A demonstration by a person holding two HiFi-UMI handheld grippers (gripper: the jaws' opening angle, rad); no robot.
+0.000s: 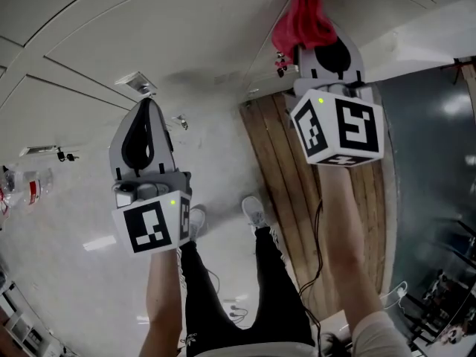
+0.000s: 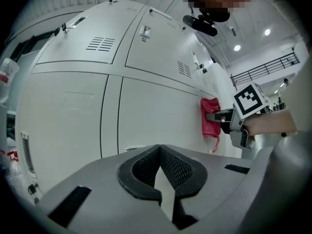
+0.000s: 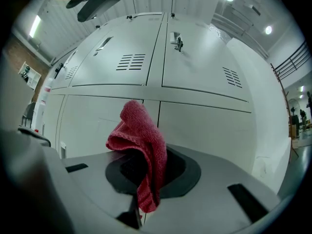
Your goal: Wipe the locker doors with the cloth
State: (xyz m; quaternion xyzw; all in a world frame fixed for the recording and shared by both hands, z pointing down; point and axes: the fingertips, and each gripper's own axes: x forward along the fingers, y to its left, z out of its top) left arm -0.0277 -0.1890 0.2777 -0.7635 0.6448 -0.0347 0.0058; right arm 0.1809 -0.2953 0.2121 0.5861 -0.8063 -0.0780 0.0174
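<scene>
White locker doors fill the top of the head view and stand in front of both gripper cameras. A red cloth is bunched in my right gripper, which is shut on it and holds it up close to a lower door. In the right gripper view the cloth hangs folded over the jaws. The left gripper view shows the cloth against the door beside the right gripper. My left gripper is lower and to the left, shut and empty, pointing at another lower door.
A strip of wooden boards lies on the pale floor under the right arm. A plastic bottle stands at the far left. The person's legs and white shoes are below. Keys hang in the upper locks. Cables lie at the lower right.
</scene>
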